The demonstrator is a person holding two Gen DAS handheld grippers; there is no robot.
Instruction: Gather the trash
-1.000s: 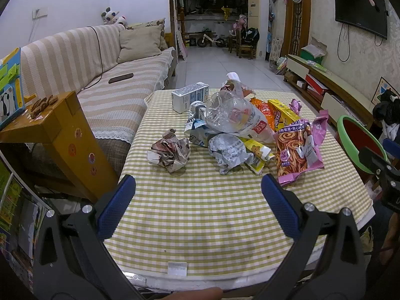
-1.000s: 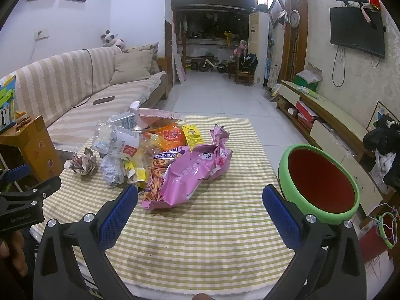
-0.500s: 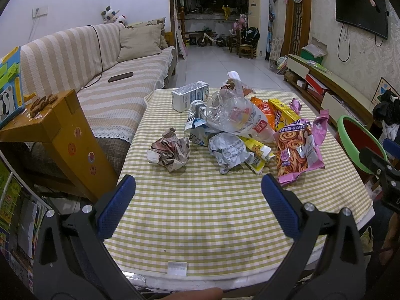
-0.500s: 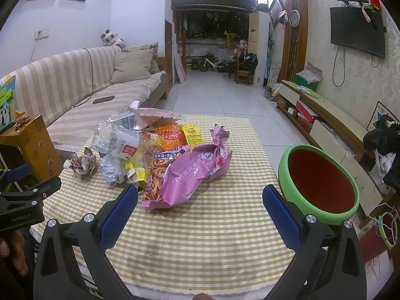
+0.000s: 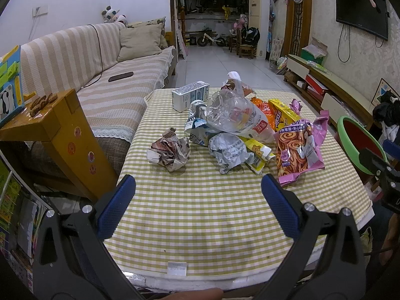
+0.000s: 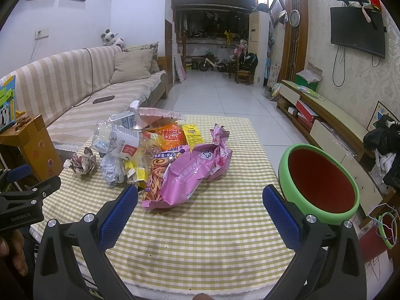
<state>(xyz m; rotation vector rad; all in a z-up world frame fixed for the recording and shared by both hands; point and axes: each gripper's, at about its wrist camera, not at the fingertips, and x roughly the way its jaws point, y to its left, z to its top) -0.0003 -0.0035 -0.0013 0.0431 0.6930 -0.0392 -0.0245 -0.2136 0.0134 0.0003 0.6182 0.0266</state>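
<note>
A pile of trash lies on the checked tablecloth (image 5: 200, 212): a crumpled paper ball (image 5: 170, 151), a grey crumpled wrapper (image 5: 228, 151), a clear plastic bag (image 5: 235, 115), a milk carton (image 5: 191, 95), and a pink snack bag (image 5: 300, 145), also in the right wrist view (image 6: 190, 172). A green basin with a red inside (image 6: 320, 182) stands off the table's right side. My left gripper (image 5: 198, 205) is open and empty over the near table edge. My right gripper (image 6: 200, 211) is open and empty, just short of the pink bag.
A striped sofa (image 5: 100, 75) runs along the left, with a yellow wooden stool (image 5: 57, 135) beside the table. A TV bench (image 6: 325, 115) lines the right wall. The tiled floor (image 6: 220, 92) stretches beyond the table.
</note>
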